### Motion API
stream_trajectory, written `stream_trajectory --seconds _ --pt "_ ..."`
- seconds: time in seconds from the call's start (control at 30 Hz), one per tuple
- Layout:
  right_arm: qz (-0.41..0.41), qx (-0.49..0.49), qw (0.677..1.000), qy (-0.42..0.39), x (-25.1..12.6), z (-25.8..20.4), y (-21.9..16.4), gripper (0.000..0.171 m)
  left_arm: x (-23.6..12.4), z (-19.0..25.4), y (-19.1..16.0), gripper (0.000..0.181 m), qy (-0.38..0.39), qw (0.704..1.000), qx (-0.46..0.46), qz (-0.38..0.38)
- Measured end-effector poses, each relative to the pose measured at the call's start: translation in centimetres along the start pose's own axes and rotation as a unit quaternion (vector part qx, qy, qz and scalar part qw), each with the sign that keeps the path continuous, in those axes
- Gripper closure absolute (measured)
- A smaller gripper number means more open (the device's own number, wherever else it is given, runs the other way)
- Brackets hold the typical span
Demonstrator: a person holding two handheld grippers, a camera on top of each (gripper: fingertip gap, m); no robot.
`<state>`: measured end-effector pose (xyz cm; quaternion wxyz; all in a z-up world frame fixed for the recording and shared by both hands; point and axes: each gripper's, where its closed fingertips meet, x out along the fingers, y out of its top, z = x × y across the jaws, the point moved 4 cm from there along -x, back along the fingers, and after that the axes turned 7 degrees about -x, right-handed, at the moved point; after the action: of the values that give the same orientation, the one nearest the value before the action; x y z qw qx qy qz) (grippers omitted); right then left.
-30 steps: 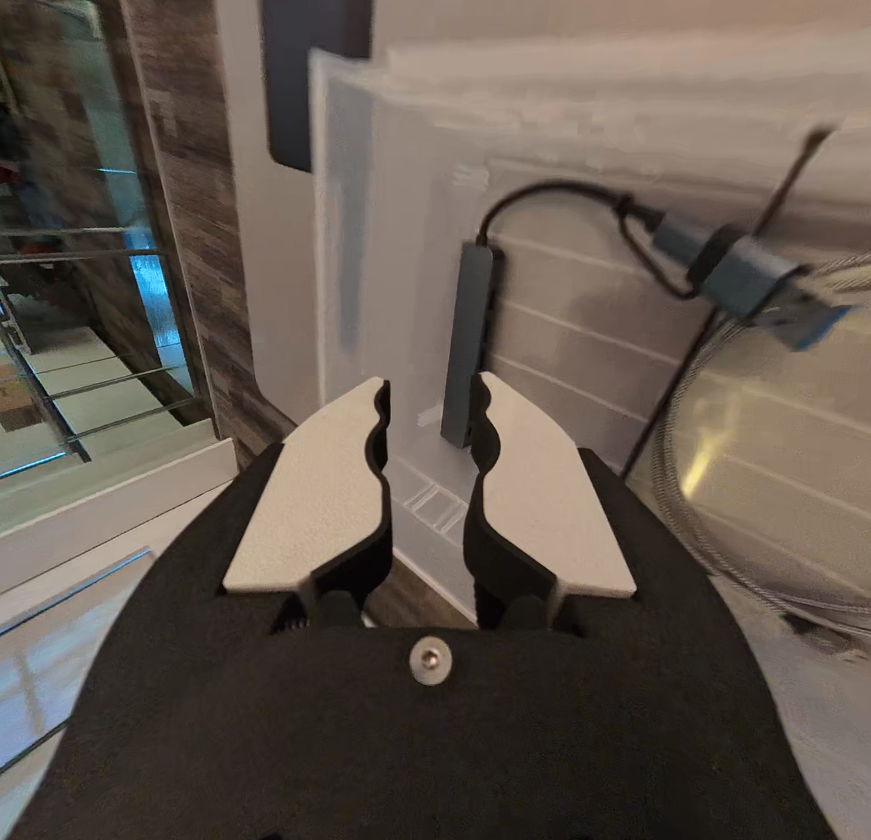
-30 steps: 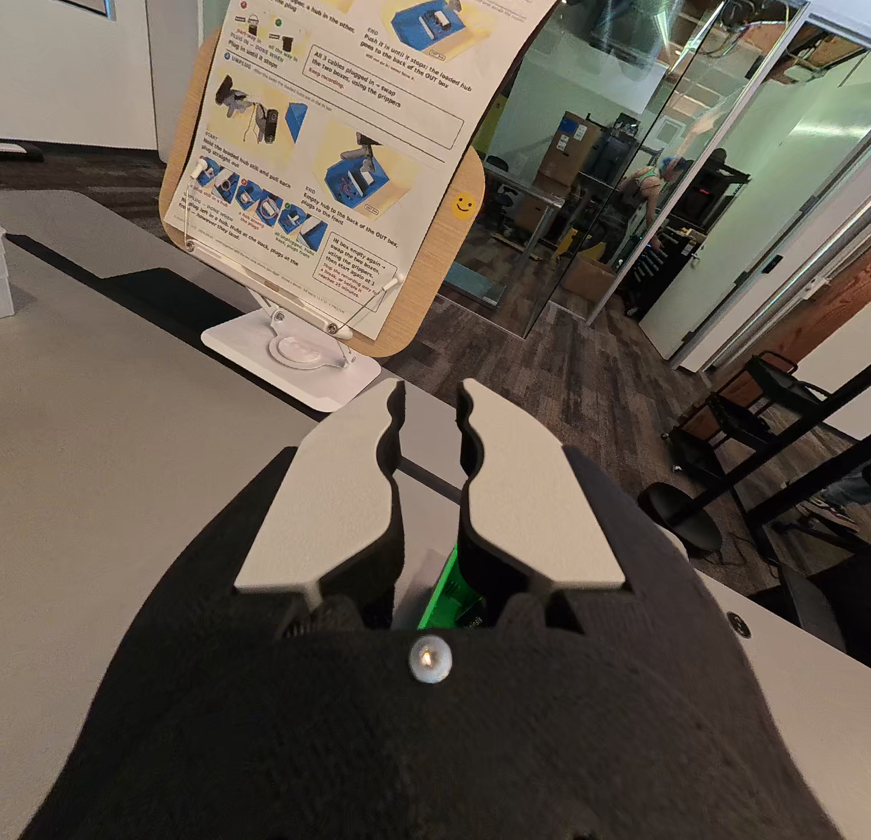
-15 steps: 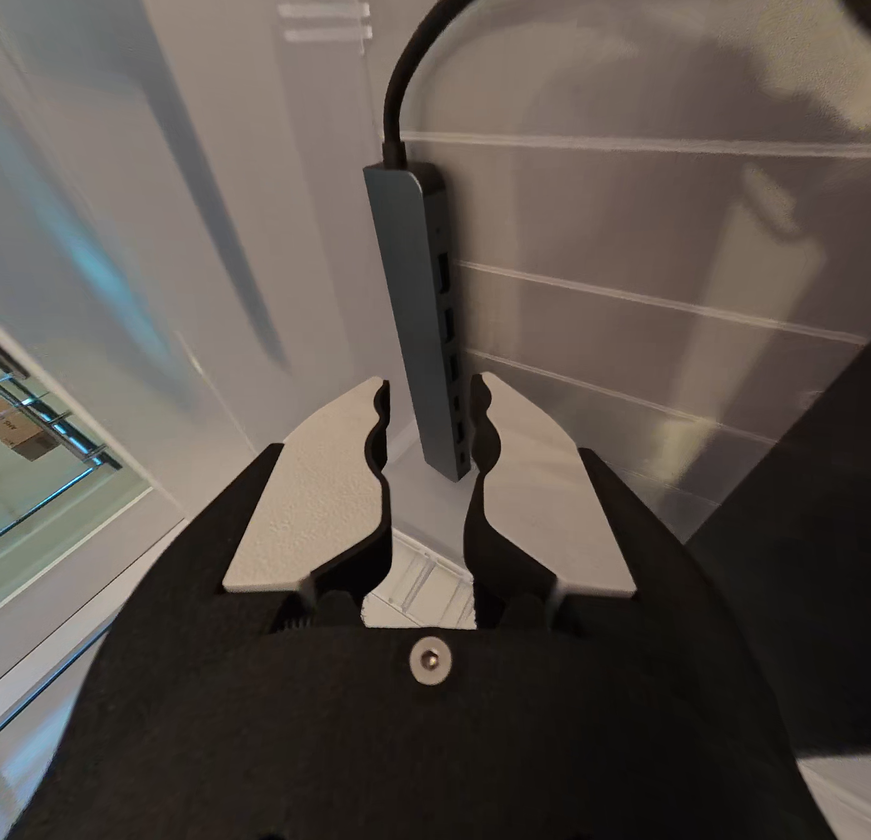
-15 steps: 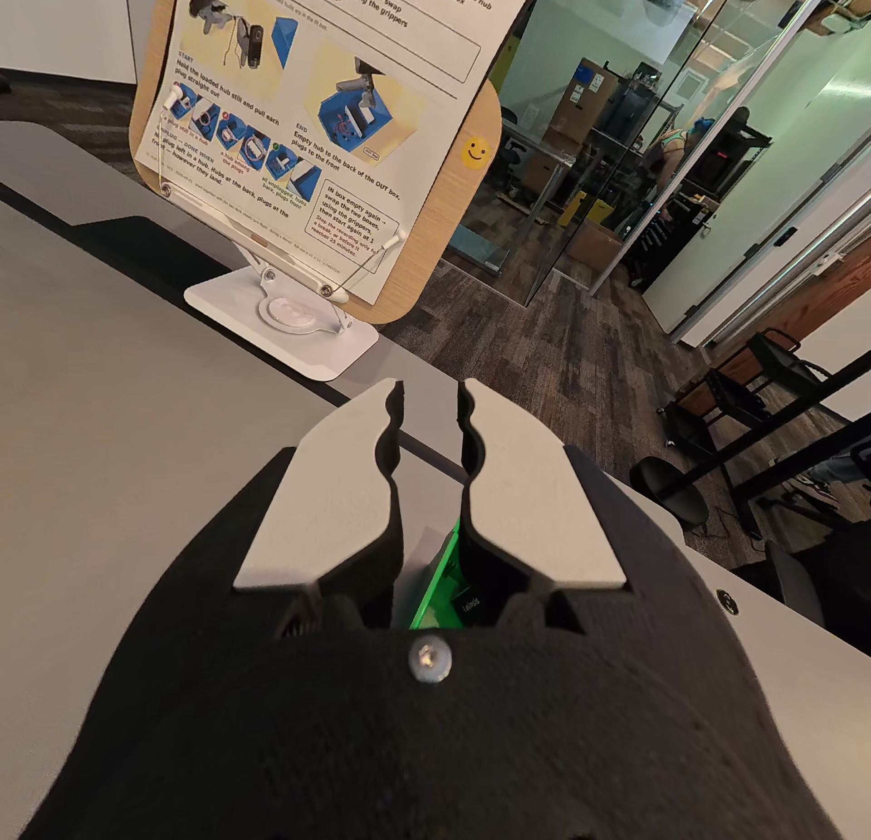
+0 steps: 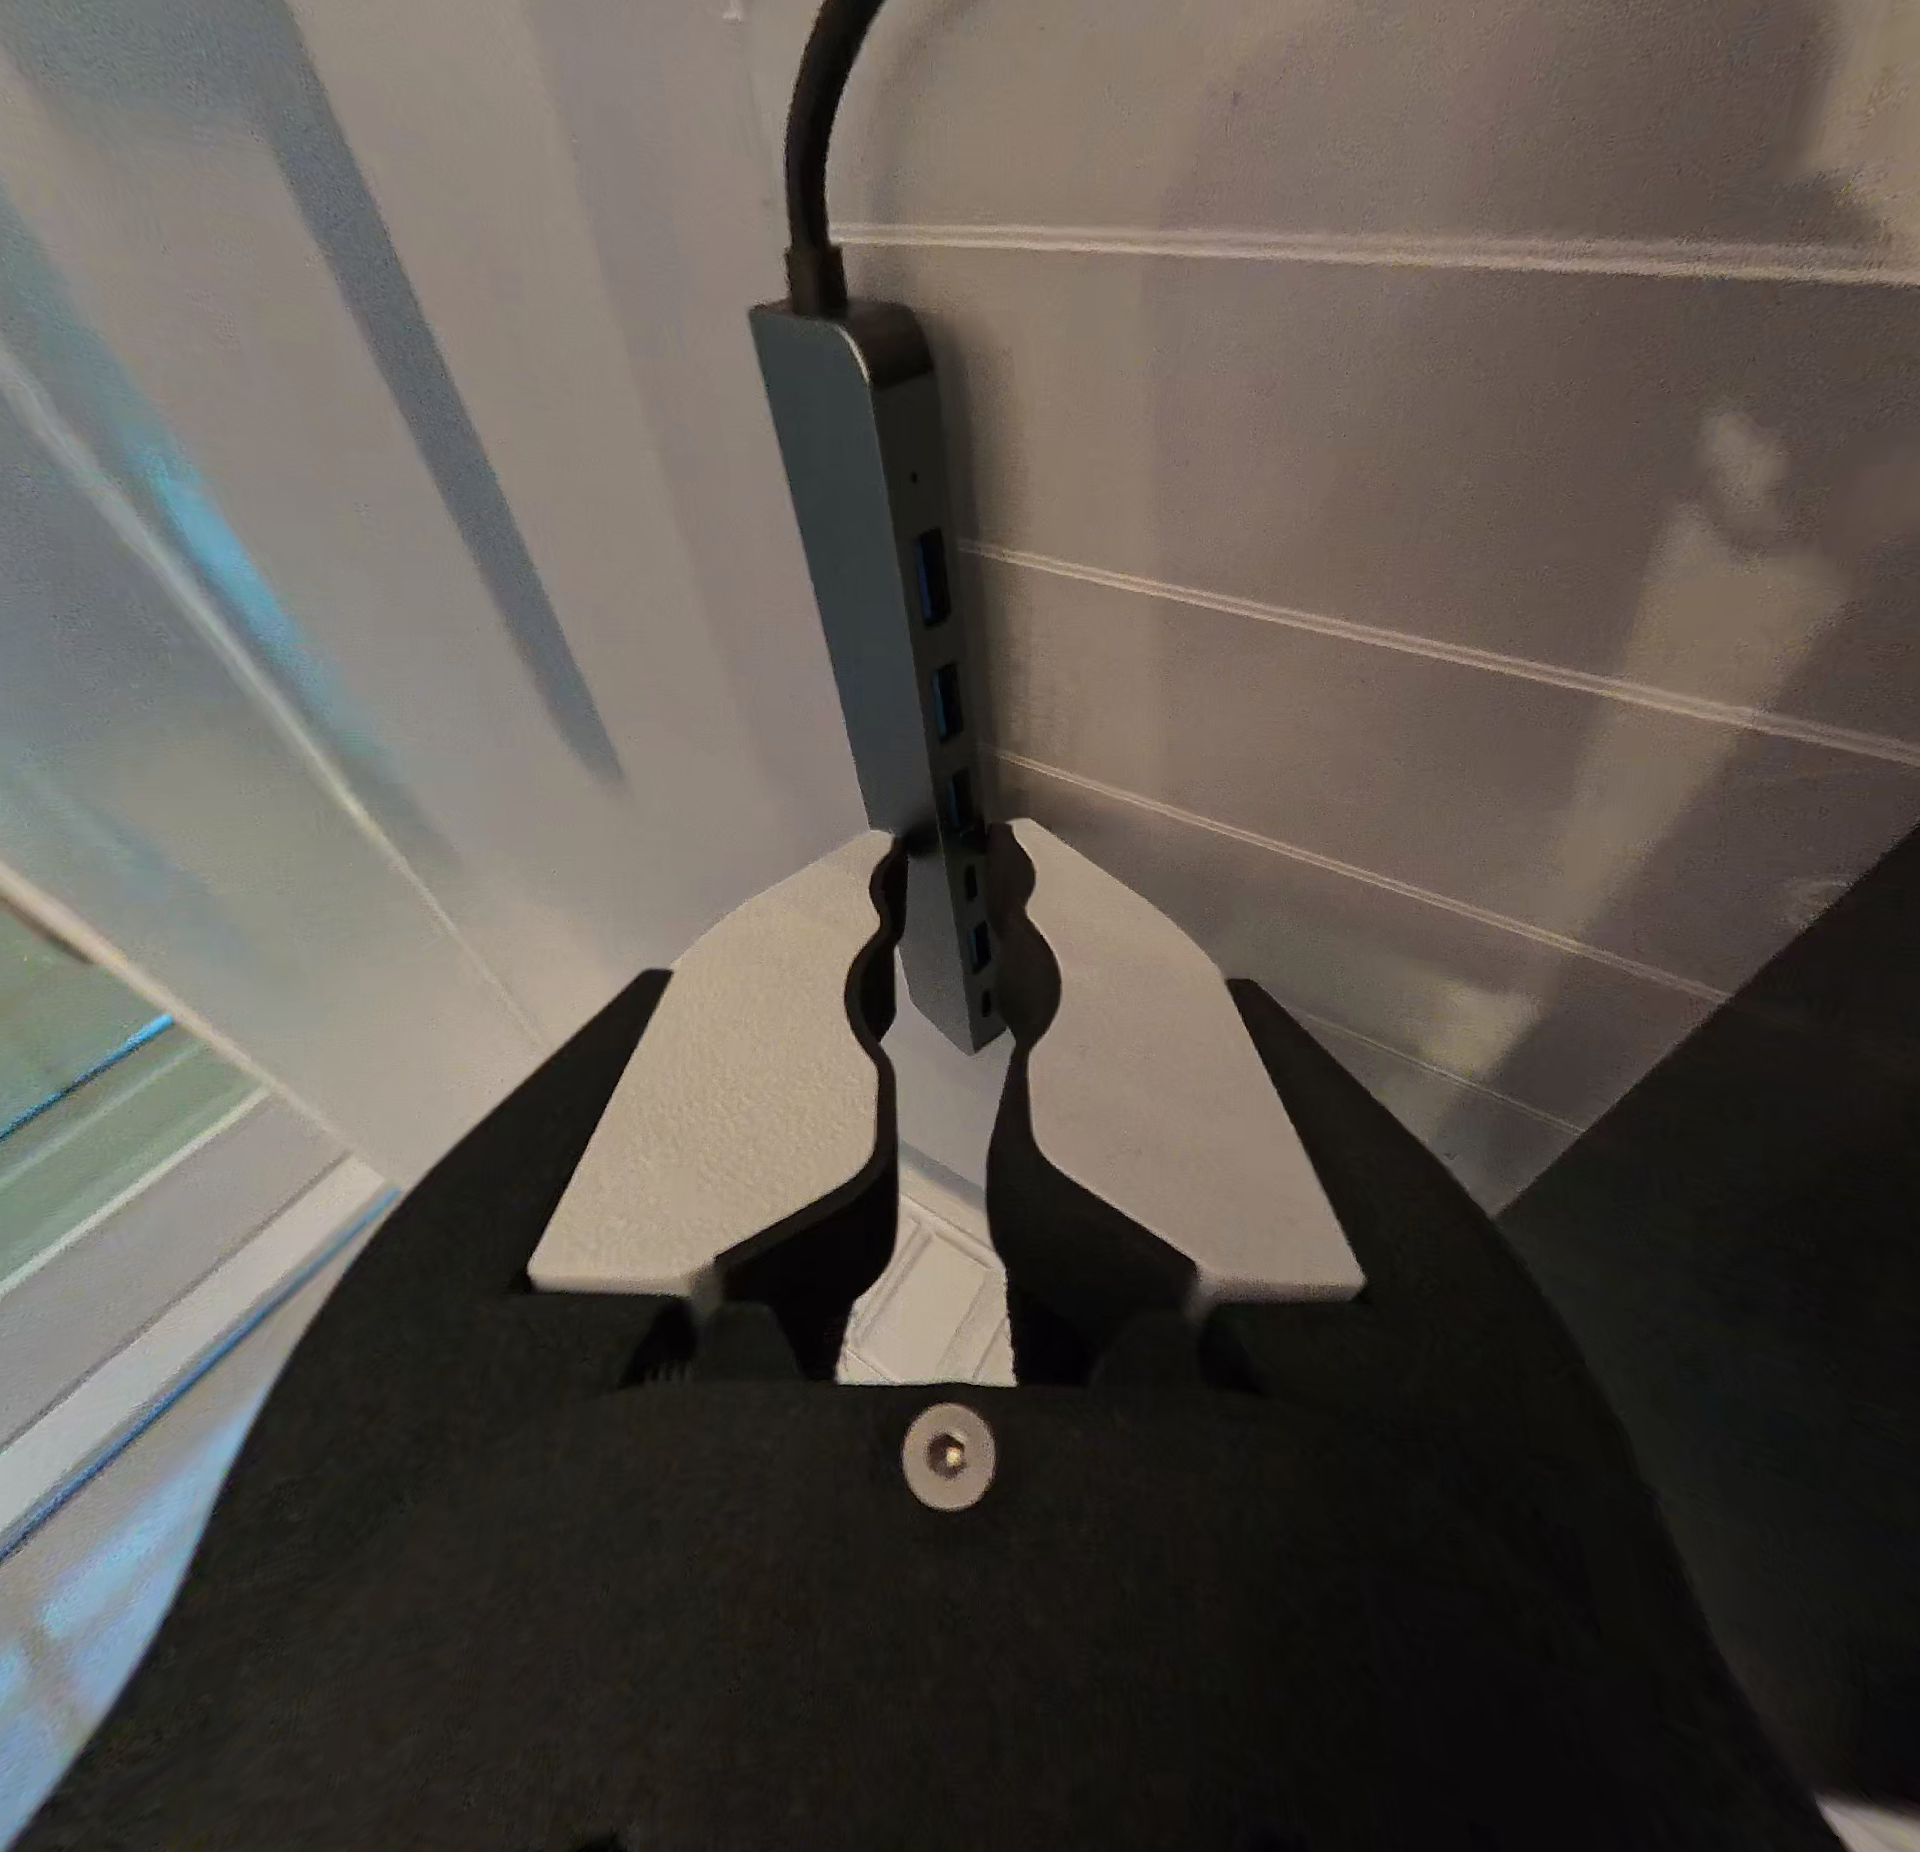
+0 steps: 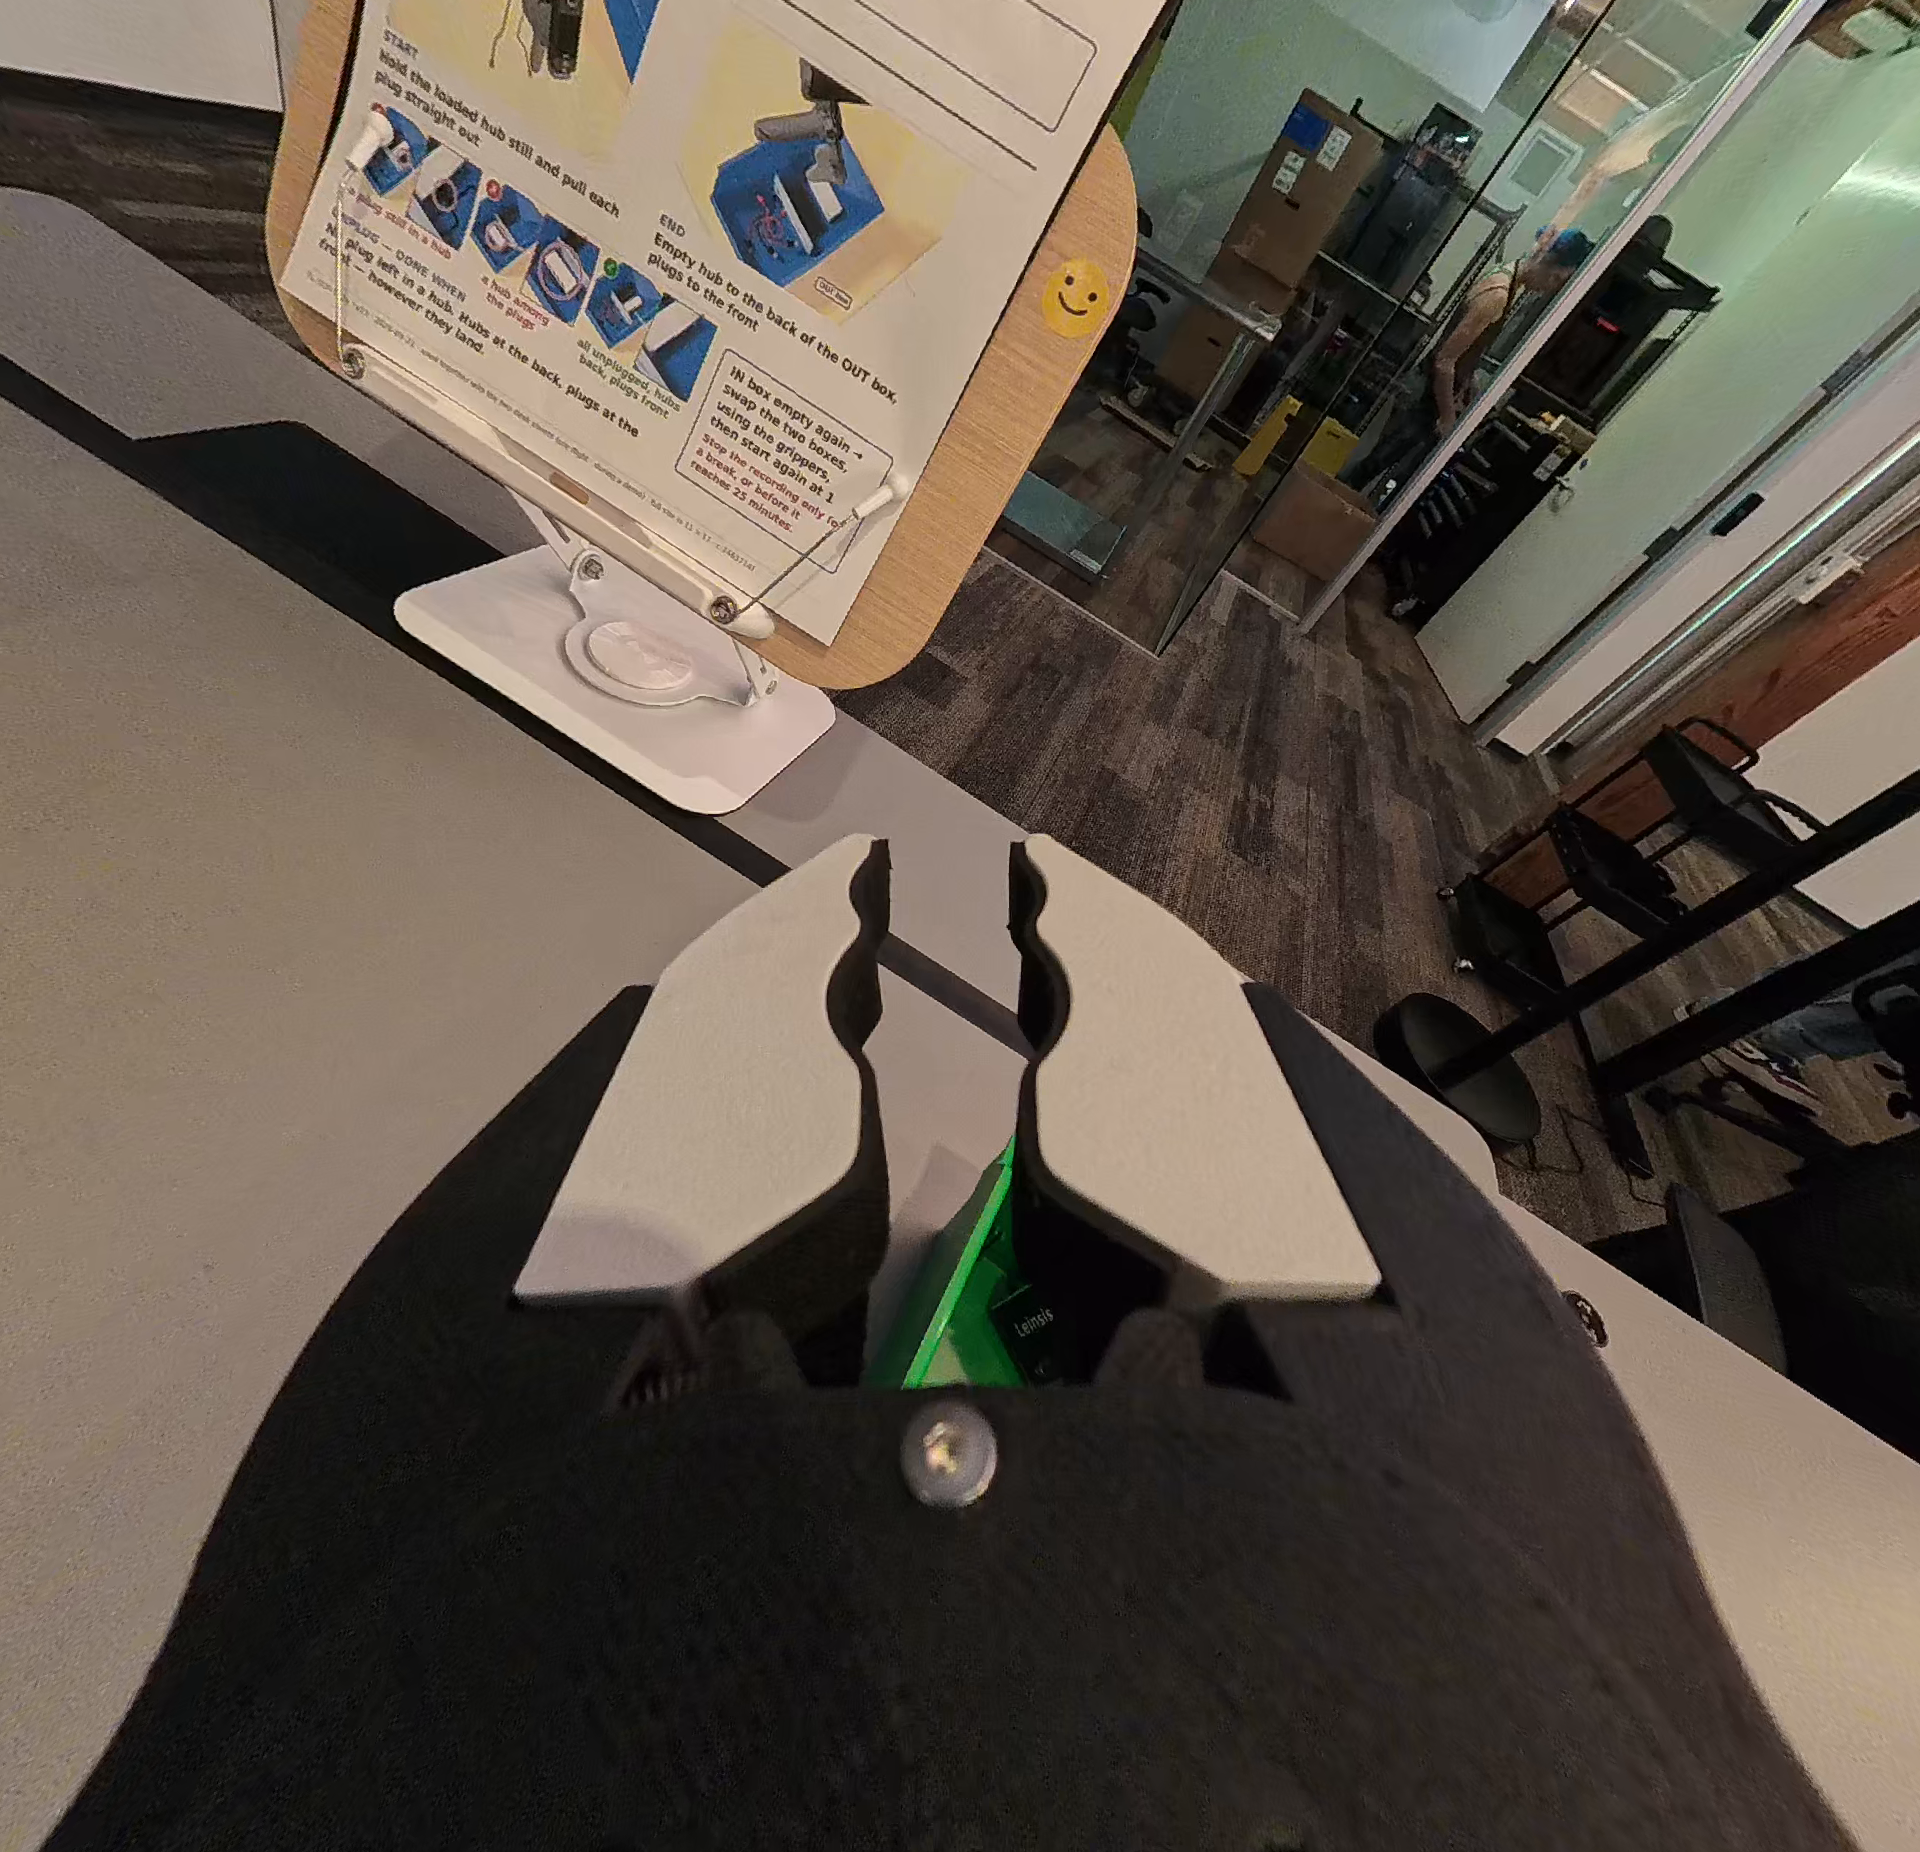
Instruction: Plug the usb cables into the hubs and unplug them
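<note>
A slim grey USB hub (image 5: pixel 862 555) stands upright in the corner of a clear plastic box (image 5: pixel 1351 452), with its black cable (image 5: pixel 821 119) running up out of its top end. Several empty ports show along its right edge. My left gripper (image 5: pixel 945 846) is shut on the hub's lower end, one finger on each flat side. My right gripper (image 6: pixel 948 857) is slightly open and empty above the grey table (image 6: pixel 260 867). No USB plug is in view.
An instruction sheet on a wooden board (image 6: pixel 665 244) stands on a white base (image 6: pixel 623 680) at the table's far edge. A green object (image 6: pixel 956 1293) shows below, through the gap between the right fingers. Beyond the table are carpet, glass walls and chairs. About 65 cm separates my left fingertips from my right.
My left gripper moved forward into the box and closed on the hub's lower end. My right gripper drifted slightly closer to the instruction stand, its gap unchanged.
</note>
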<state>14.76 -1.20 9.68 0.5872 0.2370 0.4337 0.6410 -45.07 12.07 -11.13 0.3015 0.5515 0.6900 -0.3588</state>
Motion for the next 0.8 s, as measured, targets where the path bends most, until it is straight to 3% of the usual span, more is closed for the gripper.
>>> stream_trajectory --seconds 0.3,0.57,0.8 --pt "0.006 -0.003 1.000 0.008 -0.2 -0.2 0.3 0.149 -4.7 -1.9 -0.2 0.170 -0.034 0.998 -0.052 -0.014" --pt "0.020 -0.004 0.999 0.030 -0.1 -0.9 0.9 0.149 -10.1 -3.2 -1.8 0.171 -0.033 0.993 -0.027 -0.108" --pt "0.061 0.007 0.995 0.080 0.8 -3.3 2.2 0.149 -16.9 -5.2 -1.6 0.171 -0.003 0.985 -0.004 -0.173"
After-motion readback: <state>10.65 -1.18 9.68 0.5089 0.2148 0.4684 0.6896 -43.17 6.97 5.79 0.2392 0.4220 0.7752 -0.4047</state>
